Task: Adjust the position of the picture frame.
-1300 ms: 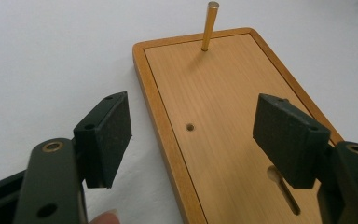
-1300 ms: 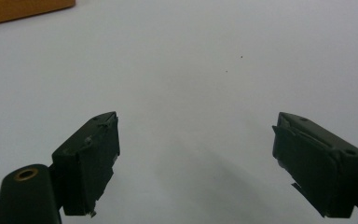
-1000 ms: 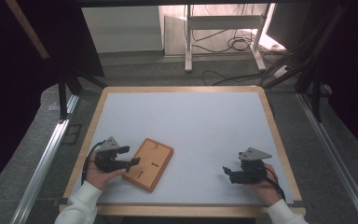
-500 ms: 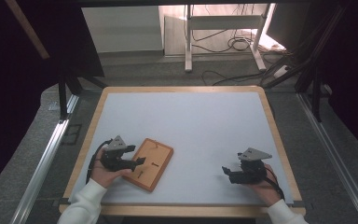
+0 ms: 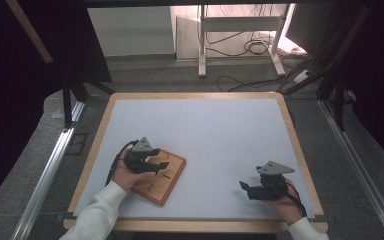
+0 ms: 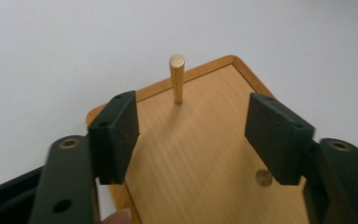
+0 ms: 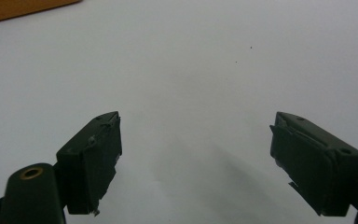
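In the high view the left gripper [image 5: 161, 165] sits at about 8 o'clock on the table [image 5: 220, 120], held in the person's left hand [image 5: 125, 175], whose white sleeve [image 5: 97, 215] comes in from the bottom edge. It hovers over the wooden board [image 5: 165, 182], a small square base lying flat on the white surface with one corner pointing toward 1 o'clock. In the left gripper view its jaws stand wide apart and hold nothing; between them, farther along the board, a thin wooden peg [image 6: 177, 79] stands upright near the far corner at 12 o'clock of that picture. A round hole [image 6: 263, 177] in the board shows beside the right-hand jaw, at about 4 o'clock.

Farther right, well apart from the board, the right gripper [image 5: 245, 187] rests at about 4 o'clock on the table in the person's right hand [image 5: 287, 205], its grey three-cornered plate [image 5: 276, 168] on top and its jaws pointing toward 9 o'clock. In the right gripper view its jaws are spread wide over bare white surface and grip nothing; a strip of the board's edge shows at 11 o'clock.
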Available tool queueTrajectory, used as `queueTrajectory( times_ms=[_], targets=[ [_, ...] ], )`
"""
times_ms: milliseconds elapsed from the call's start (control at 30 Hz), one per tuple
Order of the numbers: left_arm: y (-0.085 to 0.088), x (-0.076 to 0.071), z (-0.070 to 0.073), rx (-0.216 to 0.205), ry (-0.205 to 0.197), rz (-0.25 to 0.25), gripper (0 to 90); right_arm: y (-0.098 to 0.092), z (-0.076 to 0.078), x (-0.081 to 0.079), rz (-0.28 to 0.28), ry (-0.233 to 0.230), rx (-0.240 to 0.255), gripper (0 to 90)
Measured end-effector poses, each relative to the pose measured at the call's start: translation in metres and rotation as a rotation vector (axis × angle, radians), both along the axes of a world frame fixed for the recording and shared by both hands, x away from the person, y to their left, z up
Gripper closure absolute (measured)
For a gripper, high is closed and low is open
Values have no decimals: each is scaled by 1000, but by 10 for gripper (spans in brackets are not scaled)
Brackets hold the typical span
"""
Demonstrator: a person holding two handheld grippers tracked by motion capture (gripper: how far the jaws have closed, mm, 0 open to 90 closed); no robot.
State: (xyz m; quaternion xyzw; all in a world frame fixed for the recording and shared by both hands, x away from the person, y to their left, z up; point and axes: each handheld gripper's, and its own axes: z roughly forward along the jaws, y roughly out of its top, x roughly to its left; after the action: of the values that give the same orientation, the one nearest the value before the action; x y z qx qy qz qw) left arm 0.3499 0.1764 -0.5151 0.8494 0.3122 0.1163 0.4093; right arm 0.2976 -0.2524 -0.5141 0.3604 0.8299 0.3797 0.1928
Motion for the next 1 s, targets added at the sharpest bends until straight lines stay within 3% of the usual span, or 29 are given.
queueTrajectory(
  times_ms=[433, 767, 1000],
  targets=[
    [-14, 19, -8, 26, -8, -23, 508, -2, -2, -3, -9, 6, 1, 163],
    [-16, 24, -10, 13, -13, -37, 765, -1, -3, -3, -10, 12, -7, 162],
    [-15, 25, -10, 16, -9, -25, 841, -1, -4, -2, -9, 16, -14, 162]
  ],
)
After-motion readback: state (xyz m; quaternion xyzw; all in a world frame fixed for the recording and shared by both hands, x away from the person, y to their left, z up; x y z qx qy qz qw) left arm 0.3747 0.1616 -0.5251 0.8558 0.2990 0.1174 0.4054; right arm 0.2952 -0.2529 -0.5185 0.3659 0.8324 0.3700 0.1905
